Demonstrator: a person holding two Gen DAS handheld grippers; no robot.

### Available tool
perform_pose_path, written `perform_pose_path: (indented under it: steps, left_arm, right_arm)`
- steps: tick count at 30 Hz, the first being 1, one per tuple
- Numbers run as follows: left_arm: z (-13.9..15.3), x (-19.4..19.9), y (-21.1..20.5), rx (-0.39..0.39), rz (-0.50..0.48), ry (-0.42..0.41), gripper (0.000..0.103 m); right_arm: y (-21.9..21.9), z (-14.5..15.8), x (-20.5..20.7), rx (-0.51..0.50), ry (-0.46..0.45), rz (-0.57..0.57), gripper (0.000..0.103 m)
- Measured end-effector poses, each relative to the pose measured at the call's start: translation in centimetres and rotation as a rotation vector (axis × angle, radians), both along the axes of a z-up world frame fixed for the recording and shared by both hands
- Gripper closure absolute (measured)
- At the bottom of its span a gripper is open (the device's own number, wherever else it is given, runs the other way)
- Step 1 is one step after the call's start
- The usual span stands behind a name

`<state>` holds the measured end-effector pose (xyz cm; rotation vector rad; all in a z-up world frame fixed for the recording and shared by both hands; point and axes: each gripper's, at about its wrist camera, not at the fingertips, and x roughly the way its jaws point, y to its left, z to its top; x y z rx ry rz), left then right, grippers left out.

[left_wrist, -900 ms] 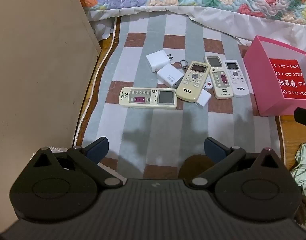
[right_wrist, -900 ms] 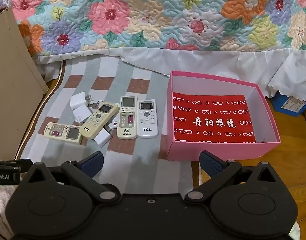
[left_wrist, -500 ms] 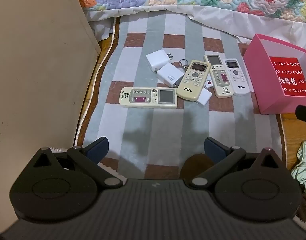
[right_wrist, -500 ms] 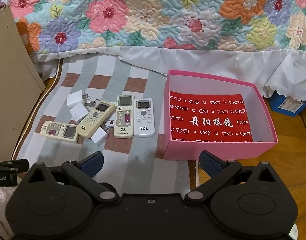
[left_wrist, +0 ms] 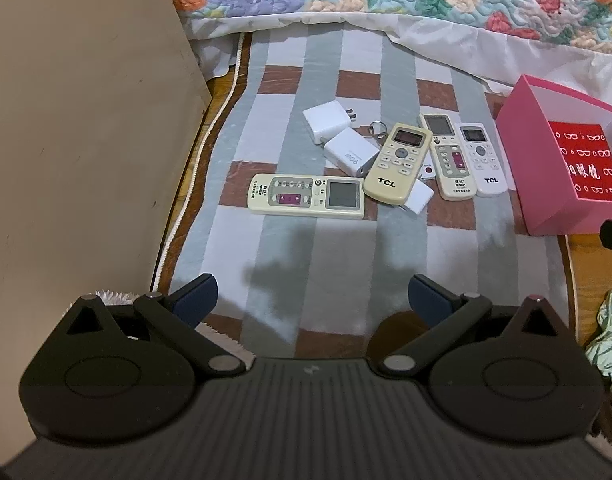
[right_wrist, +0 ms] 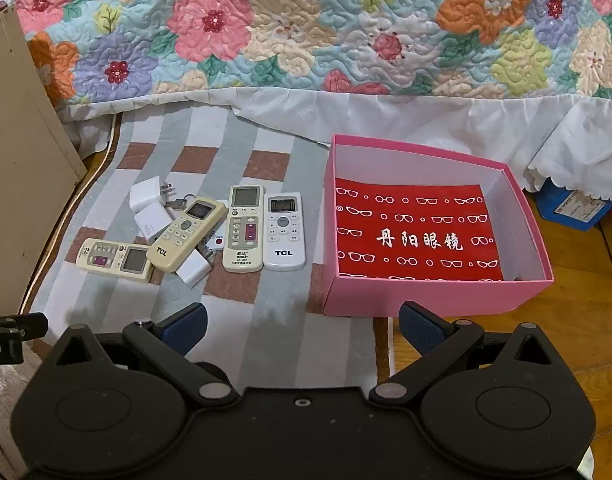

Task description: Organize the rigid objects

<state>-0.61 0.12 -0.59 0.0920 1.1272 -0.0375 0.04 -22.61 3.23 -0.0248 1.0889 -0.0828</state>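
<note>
Several remotes lie on a checked mat (left_wrist: 306, 264): a cream one lying sideways (left_wrist: 306, 197) (right_wrist: 114, 260), a cream TCL one at a slant (left_wrist: 398, 162) (right_wrist: 188, 233), a cream upright one (right_wrist: 244, 233) and a white TCL one (right_wrist: 284, 231) (left_wrist: 482, 158). White chargers (left_wrist: 326, 123) (right_wrist: 146, 198), a key ring (left_wrist: 376, 127) and a small white fob (right_wrist: 217, 242) lie among them. An open pink box (right_wrist: 426, 298) with a red lining stands to their right. My left gripper (left_wrist: 312, 298) and right gripper (right_wrist: 302, 326) hover open and empty, short of the pile.
A flowered quilt with a white skirt (right_wrist: 346, 40) hangs along the far side. A beige cabinet panel (left_wrist: 78, 140) stands at the left. A blue box (right_wrist: 574, 208) sits on the wooden floor at right, and a pale cloth (left_wrist: 610, 340) lies near the mat's right edge.
Both views have shifted slightly; the remotes and box now sit a bit lower and nearer in frame. Nothing on the mat has been moved, and both grippers stay open.
</note>
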Motion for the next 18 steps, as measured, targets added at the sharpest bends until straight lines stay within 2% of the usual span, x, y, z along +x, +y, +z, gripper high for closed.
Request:
perform_pose_path:
  steps: [18]
  left_arm:
    - [-0.29,0.14,0.42,0.006,0.012,0.001,0.0]
  right_arm:
    - [-0.19,-0.31,0.06,-0.008,0.011,-0.005,0.0]
